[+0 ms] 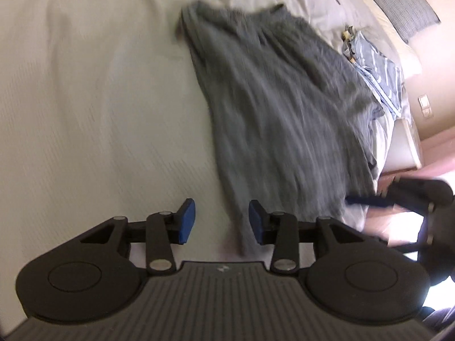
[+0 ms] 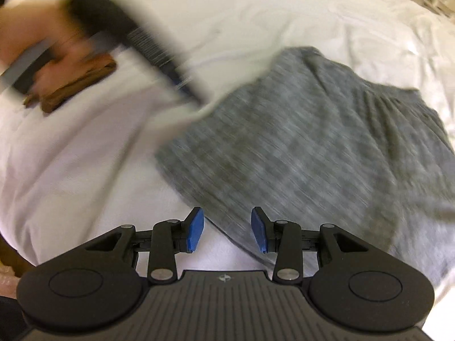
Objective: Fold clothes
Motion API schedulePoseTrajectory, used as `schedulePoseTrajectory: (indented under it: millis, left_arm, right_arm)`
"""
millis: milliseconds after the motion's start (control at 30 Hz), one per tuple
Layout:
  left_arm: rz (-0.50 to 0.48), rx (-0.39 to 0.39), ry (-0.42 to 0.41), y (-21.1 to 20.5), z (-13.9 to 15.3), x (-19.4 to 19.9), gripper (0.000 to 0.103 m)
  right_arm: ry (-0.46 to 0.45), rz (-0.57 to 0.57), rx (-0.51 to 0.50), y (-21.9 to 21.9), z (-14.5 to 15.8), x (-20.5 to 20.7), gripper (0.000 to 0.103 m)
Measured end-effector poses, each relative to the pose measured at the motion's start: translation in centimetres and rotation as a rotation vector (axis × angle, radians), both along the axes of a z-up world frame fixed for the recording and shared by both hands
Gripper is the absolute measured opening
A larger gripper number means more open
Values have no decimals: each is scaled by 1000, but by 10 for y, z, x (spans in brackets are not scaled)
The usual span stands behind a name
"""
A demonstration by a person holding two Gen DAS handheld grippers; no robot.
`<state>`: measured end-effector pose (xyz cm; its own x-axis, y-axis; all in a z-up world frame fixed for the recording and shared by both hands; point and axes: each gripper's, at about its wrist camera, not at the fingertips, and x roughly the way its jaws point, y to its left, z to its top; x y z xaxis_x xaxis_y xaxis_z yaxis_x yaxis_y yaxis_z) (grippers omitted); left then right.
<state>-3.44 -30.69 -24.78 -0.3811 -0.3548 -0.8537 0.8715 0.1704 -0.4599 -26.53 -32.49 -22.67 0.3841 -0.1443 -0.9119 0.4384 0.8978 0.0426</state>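
A grey ribbed garment (image 1: 278, 113) lies spread on the white bed (image 1: 85, 99). My left gripper (image 1: 221, 221) is open and empty, hovering over the garment's near left edge. My right gripper (image 2: 227, 230) is open and empty above the garment's near edge (image 2: 312, 147). The right gripper also shows in the left wrist view (image 1: 398, 199), blurred, at the garment's right edge. The left gripper appears blurred in the right wrist view (image 2: 142, 42), with the hand that holds it, at the garment's far edge.
A blue and white striped cloth (image 1: 375, 65) lies on the bed beyond the garment. A grey pillow (image 1: 403, 8) sits at the head. A folded brown cloth (image 2: 76, 85) lies on the bed at left. The bed's right edge drops to a pink floor (image 1: 435, 153).
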Motion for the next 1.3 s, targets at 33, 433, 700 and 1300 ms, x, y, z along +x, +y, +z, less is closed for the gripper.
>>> schedulePoseTrajectory:
  millis: [33, 433, 700, 1300]
  left_arm:
    - [2, 1, 1, 4, -4, -10, 34]
    - [-64, 12, -209, 18, 25, -27, 1]
    - [-44, -44, -471, 8, 75, -77, 6]
    - [-224, -66, -384, -109, 33, -343, 42]
  right_arm:
    - [11, -24, -13, -3, 1, -8, 42]
    - [112, -471, -108, -87, 27, -135, 48]
    - [35, -584, -141, -165, 33, -207, 54]
    - [-233, -509, 258, -355, -35, -293, 24]
